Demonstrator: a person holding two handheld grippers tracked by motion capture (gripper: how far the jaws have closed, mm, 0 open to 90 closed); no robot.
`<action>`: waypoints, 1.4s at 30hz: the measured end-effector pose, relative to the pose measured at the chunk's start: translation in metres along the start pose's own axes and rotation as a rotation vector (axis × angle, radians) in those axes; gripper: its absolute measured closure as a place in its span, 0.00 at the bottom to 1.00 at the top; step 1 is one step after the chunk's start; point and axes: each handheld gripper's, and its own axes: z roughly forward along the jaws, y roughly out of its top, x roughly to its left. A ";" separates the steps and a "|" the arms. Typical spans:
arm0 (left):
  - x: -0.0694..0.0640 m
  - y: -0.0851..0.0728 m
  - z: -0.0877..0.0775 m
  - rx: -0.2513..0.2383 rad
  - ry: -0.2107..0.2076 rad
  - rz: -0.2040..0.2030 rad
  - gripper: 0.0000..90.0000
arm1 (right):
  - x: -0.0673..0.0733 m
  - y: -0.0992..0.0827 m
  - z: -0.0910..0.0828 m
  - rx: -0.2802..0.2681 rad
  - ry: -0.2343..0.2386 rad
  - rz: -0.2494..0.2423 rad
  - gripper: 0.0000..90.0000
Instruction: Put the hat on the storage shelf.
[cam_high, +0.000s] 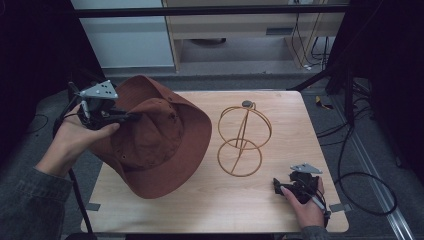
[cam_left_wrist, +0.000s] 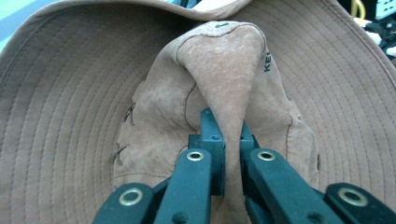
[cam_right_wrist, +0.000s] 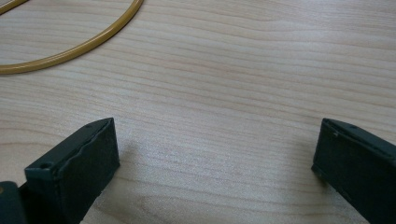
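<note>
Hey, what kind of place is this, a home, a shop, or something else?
Most likely a lab or workshop set up for recording, not a home: a small wooden table fenced by dark frames, loose cables across the grey floor, and a person working a brown hat with handheld grippers.

A light wooden table (cam_high: 260, 200) carries a brown brimmed hat (cam_high: 165, 150) and a gold wire stand (cam_high: 242, 137).
</note>
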 end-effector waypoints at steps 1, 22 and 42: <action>-0.003 0.002 -0.002 -0.005 -0.002 0.006 0.99 | 0.000 0.000 0.000 -0.001 0.000 -0.001 0.00; -0.014 0.034 -0.027 -0.078 -0.011 0.044 0.99 | 0.000 0.000 0.000 -0.001 0.000 0.000 0.00; -0.042 0.091 0.004 -0.048 -0.043 0.135 0.99 | 0.000 0.000 0.000 0.001 0.002 0.001 0.00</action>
